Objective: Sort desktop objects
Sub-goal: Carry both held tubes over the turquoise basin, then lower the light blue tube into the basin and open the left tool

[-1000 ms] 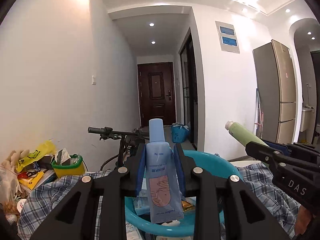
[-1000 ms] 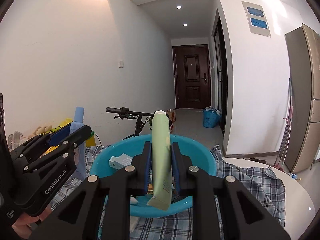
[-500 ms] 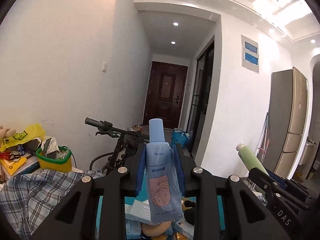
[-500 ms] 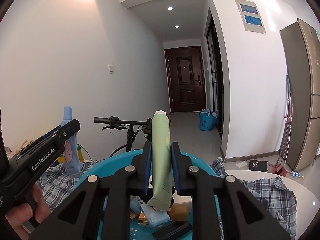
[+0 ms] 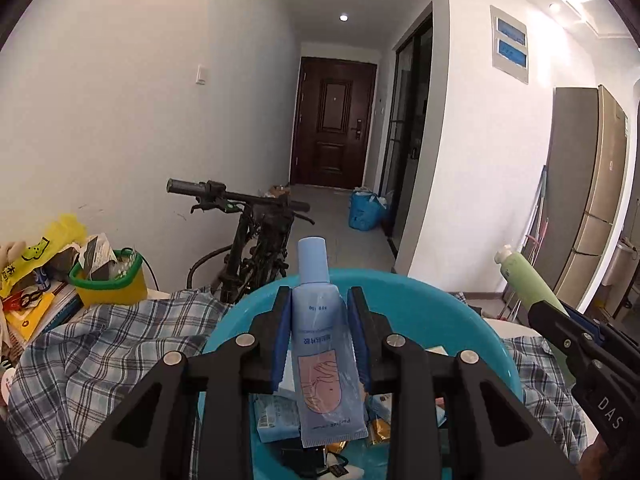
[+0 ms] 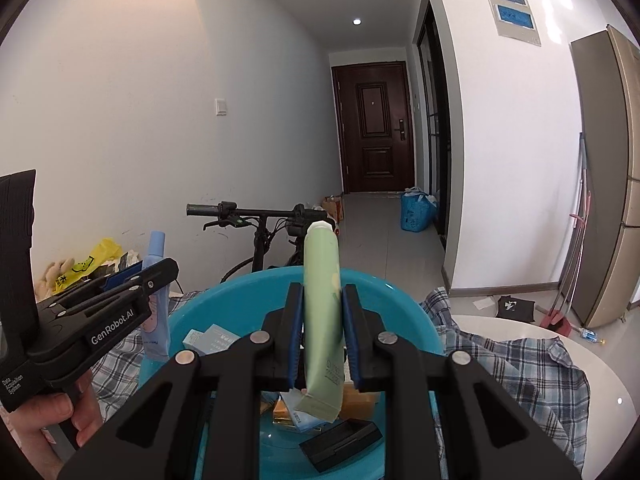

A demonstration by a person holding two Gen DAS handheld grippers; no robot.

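My left gripper (image 5: 319, 300) is shut on a light blue tube (image 5: 324, 356) with a pink hand picture, cap pointing away from me. It hangs over the teal basin (image 5: 448, 312), which holds several small boxes and packets. My right gripper (image 6: 322, 296) is shut on a pale green tube (image 6: 322, 312) with a white cap, also above the teal basin (image 6: 192, 316). In the left wrist view the green tube (image 5: 524, 276) shows at the right edge. In the right wrist view the blue tube (image 6: 154, 304) and the left gripper (image 6: 160, 274) show at the left, with a hand below.
The basin sits on a plaid cloth (image 5: 100, 344) over a white round table (image 6: 600, 364). A yellow-green bin (image 5: 108, 280), books and a yellow bag (image 5: 48, 248) crowd the left. A bicycle (image 5: 256, 236) stands behind, a fridge (image 5: 584, 184) at right. A black case (image 6: 340, 442) lies in the basin.
Both grippers moved forward over the basin with their tubes still clamped. The left view then swung back and tilted down, so the basin rim and the plaid cloth fill more of it.
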